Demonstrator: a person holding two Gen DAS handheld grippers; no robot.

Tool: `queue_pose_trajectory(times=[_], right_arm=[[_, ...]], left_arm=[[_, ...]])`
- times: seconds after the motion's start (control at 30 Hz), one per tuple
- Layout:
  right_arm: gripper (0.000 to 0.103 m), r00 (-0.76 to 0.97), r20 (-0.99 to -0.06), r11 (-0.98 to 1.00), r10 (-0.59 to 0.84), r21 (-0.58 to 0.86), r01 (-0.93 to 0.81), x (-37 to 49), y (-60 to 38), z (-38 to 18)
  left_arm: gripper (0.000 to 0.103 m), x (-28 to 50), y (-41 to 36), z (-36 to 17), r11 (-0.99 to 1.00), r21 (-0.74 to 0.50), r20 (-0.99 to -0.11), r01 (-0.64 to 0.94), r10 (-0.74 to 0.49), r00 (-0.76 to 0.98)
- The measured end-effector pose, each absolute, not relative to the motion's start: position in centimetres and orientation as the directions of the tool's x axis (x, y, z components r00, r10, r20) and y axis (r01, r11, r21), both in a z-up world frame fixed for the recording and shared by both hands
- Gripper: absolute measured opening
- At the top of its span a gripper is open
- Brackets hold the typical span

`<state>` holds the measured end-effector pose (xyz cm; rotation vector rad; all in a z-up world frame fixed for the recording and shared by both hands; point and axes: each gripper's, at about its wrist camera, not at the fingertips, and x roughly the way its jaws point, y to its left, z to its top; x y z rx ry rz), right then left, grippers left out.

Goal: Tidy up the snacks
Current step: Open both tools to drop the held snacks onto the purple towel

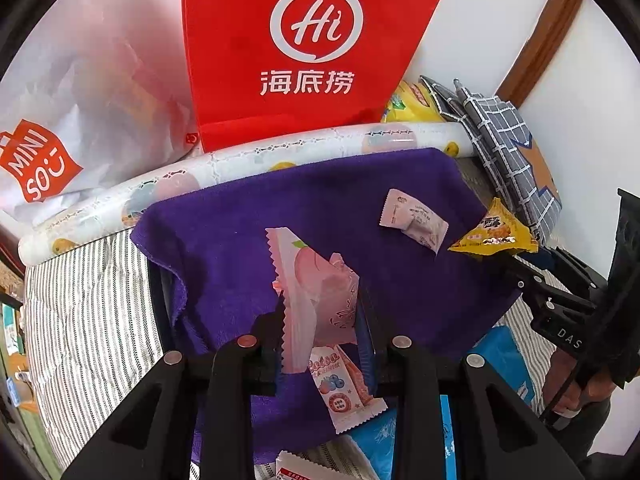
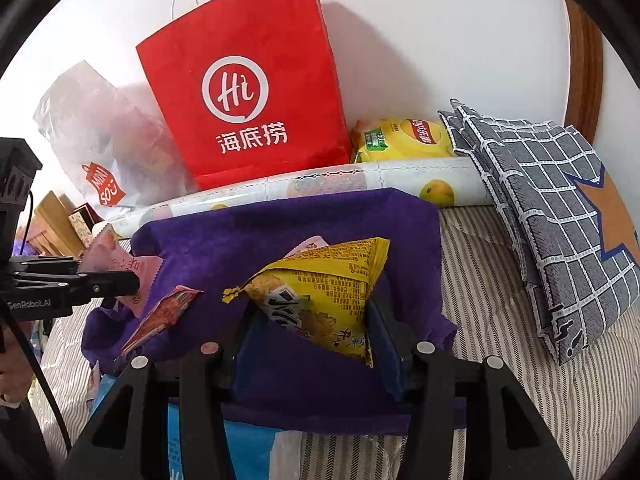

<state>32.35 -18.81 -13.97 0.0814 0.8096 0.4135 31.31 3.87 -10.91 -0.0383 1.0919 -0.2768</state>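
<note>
My left gripper (image 1: 320, 312) is shut on a pink peach snack packet (image 1: 316, 292) and holds it above the purple cloth (image 1: 248, 216). My right gripper (image 2: 316, 312) is shut on a yellow triangular snack packet (image 2: 320, 292), which also shows at the right of the left wrist view (image 1: 494, 232). A small pale pink packet (image 1: 414, 222) lies on the cloth. A pink-and-white blueberry packet (image 1: 346, 388) lies on the cloth below my left gripper. It shows as a reddish packet in the right wrist view (image 2: 164, 312). The left gripper shows at the left of that view (image 2: 108, 276).
A red paper bag (image 2: 244, 92), a white Miniso bag (image 2: 100, 148) and a yellow chip bag (image 2: 404, 140) stand against the wall. A fruit-print roll (image 2: 360, 184) lies behind the cloth. A grey checked fabric bag (image 2: 560, 208) lies right. Blue packs (image 1: 500, 356) lie on the striped sheet.
</note>
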Motion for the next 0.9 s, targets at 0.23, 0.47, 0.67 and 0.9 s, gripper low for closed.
queue_pose_trajectory(times=[0.23,0.47,0.67,0.9], right_arm=[[0.051,0.610,-0.691,0.916,0.387,0.212,-0.341,32.2,-18.4,-14.1],[0.057,0.617,-0.679,0.911,0.398,0.216,-0.351,32.0,-18.4,-13.9],[0.067,0.635,-0.658,0.908,0.404,0.205,-0.366,31.2,-18.2,-13.1],[0.069,0.672,-0.637,0.924,0.378,0.207,-0.323,29.3,-19.4,-11.7]], left_arm=[[0.029,31.4,3.6,-11.2,0.965,-0.162,-0.877,0.206,-0.237,0.418],[0.029,31.5,3.7,-11.3,0.965,-0.163,-0.880,0.204,-0.236,0.413],[0.029,31.2,3.6,-11.0,0.963,-0.165,-0.878,0.214,-0.242,0.412],[0.048,30.5,3.4,-9.6,0.954,-0.185,-0.863,0.235,-0.272,0.426]])
